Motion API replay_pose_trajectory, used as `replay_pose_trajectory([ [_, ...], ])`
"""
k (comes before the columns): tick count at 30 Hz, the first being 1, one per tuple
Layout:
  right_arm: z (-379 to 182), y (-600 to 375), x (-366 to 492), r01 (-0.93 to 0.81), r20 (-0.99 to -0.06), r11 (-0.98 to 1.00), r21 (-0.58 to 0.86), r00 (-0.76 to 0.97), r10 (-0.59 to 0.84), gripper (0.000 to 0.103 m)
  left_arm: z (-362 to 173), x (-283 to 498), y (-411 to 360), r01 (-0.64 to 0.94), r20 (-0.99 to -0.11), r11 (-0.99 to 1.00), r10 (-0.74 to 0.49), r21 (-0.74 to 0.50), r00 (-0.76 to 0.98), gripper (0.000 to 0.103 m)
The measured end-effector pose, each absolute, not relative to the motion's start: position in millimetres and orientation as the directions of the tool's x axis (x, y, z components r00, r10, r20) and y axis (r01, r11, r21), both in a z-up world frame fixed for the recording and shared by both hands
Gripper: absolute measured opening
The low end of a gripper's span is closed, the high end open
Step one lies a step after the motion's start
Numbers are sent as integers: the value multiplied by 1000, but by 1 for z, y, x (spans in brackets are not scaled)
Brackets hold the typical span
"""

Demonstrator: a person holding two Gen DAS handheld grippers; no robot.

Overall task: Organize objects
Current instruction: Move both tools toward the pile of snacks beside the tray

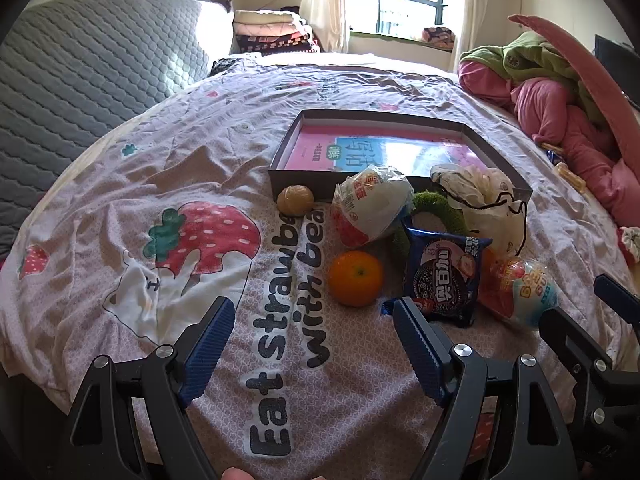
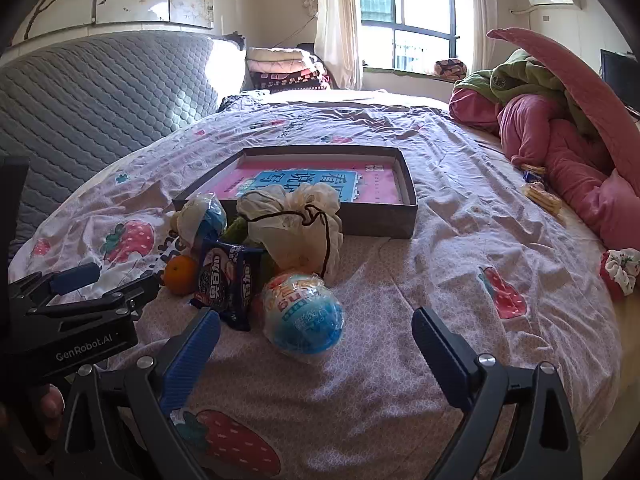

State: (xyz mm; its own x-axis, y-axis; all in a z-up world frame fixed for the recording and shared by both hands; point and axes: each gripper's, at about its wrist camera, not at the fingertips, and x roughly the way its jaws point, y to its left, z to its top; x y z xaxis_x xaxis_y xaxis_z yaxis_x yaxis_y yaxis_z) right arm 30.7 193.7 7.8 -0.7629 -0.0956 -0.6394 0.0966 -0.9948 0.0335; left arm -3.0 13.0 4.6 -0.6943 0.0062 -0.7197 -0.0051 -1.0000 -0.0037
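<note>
On the bed, a shallow dark box (image 1: 276, 178) (image 2: 384, 220) holds a pink and blue book (image 1: 384, 152) (image 2: 312, 184). In front of it lie an orange (image 1: 355, 278) (image 2: 181, 274), a blue cookie packet (image 1: 442, 272) (image 2: 226, 280), two wrapped toy eggs (image 1: 370, 204) (image 2: 303, 316), a white drawstring pouch (image 1: 480, 196) (image 2: 296, 236), a green fuzzy ring (image 1: 436, 206) and a small tan ball (image 1: 295, 199). My left gripper (image 1: 314, 344) is open and empty, just short of the orange. My right gripper (image 2: 316, 354) is open and empty, just short of the nearer egg.
A pink and green heap of bedding (image 1: 560, 112) (image 2: 560, 128) lies at the right, with small snack packets (image 2: 540, 194) beside it and a scrunchie (image 2: 620, 268) near the right edge. A grey quilted headboard (image 1: 80, 72) stands at the left.
</note>
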Motion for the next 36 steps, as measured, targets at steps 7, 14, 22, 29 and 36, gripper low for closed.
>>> replay_pose_trajectory([
  [7,9,195,30,93,-636,-995,36,-765,-95,97,6,-3,15,-9,-715,-1000,7,-1,-699,82],
  [14,7,194,30,111,-640,-993,47,-760,-115,97,6,-4,16,-11,-717,-1000,11,-5,-697,82],
  [22,9,194,31,110,-637,-993,43,-763,-112,97,6,-5,21,-17,-717,-1000,14,-3,-697,82],
  [29,11,194,31,107,-631,-993,41,-768,-109,97,6,-6,21,-17,-718,-1000,14,-4,-696,82],
  [36,11,194,30,106,-634,-994,37,-766,-105,97,6,-6,22,-26,-719,-1000,25,-10,-695,82],
])
